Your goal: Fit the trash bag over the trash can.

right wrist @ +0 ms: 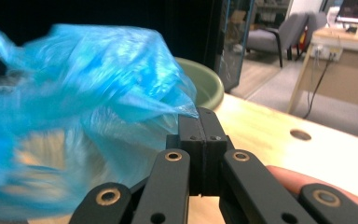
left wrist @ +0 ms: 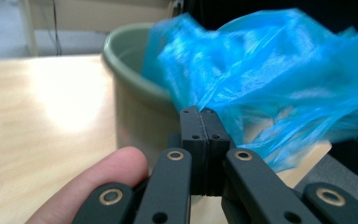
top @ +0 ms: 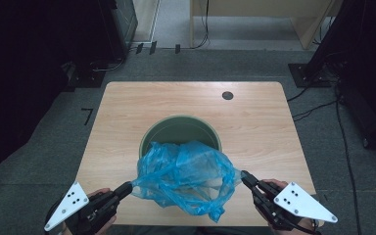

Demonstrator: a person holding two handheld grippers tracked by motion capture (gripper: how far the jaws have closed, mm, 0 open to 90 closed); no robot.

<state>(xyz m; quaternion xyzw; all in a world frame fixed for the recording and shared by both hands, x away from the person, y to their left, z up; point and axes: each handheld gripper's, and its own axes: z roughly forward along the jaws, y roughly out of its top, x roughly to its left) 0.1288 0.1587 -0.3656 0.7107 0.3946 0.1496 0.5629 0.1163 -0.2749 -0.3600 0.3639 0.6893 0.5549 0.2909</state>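
Mid-step on lining the green bin point(top: 179, 128): thin blue plastic bag point(top: 186, 177) stretched between both grippers, hanging just in front of the bin on the person's side, upper folds already lapping over the bin's near rim. Left gripper point(top: 128, 188) clamped shut on the bag's edge left of the bin; in the left gripper view the black jaws meet flat with blue film point(left wrist: 279, 88) pinched at the tips point(left wrist: 200, 112). Same story on the other side: right gripper point(top: 245, 177) closed on the opposite edge, to the right of the bin, film point(right wrist: 84, 107) caught at the tips point(right wrist: 200, 114) in the right gripper view.

Next move, best guess: spreading the two held edges apart to open the mouth, then carrying it up and over the bin so the film drops inside and the hem folds around the rim. Calls for holding tension evenly, otherwise one side likely slips or the bag just bunches on the near rim.

Bag itself: crinkly, translucent, bright blue, heavily crumpled, mouth not clearly open yet. Bin sitting upright on the wooden table point(top: 127, 112), roughly central, looks bare inside as far as visible.
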